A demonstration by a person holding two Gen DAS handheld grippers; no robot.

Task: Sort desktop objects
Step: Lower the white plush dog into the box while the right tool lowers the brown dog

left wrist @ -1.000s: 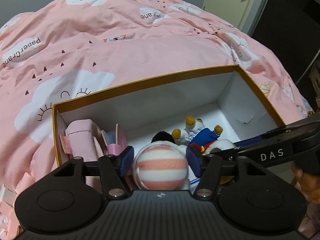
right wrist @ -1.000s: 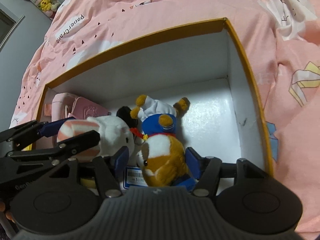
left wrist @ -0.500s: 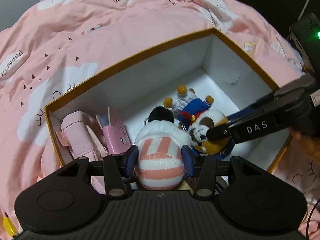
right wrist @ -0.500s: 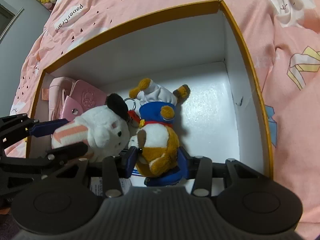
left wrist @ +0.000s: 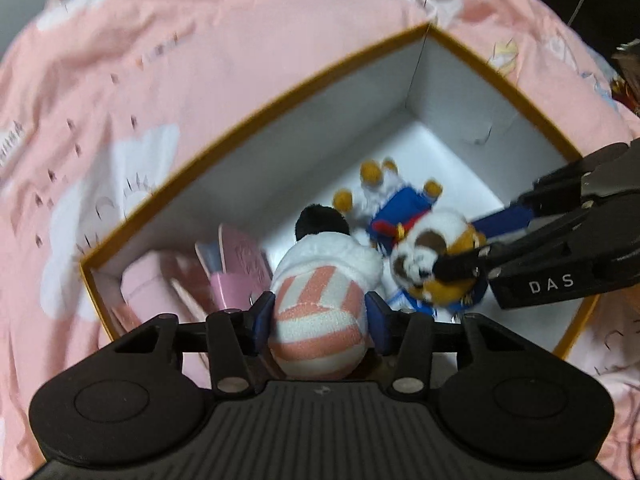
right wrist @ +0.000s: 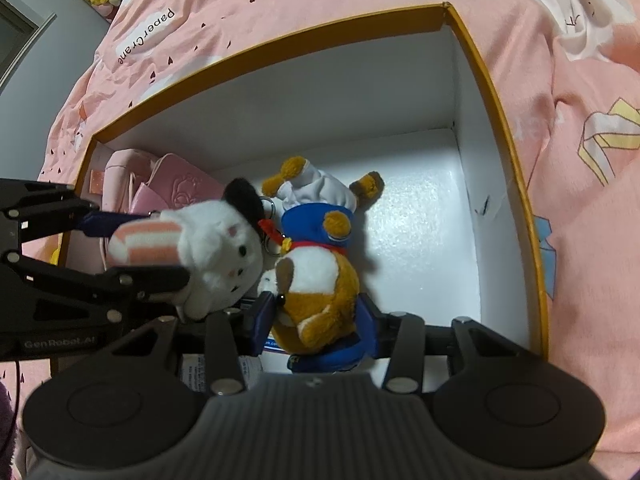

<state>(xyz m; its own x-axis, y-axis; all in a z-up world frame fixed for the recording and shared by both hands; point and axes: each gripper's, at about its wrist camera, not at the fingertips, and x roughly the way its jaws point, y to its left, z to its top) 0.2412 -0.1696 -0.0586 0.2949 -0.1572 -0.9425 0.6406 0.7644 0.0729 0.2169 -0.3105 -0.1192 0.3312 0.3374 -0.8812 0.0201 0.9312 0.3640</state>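
both grippers pinch soft, light plush: left gripper [left wrist: 318,316] squeezes the striped white toy [left wrist: 320,304], right gripper [right wrist: 316,322] the brown dog [right wrist: 320,292], over the box [right wrist: 500,120]. mid-body grips suit, since stuffing compresses.

Both grippers' fingers [left wrist: 374,316] have closed onto their plush toys.

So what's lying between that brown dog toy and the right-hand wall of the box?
Nothing: in the right wrist view, only bare white floor lies between the brown dog toy and the right wall of the box.
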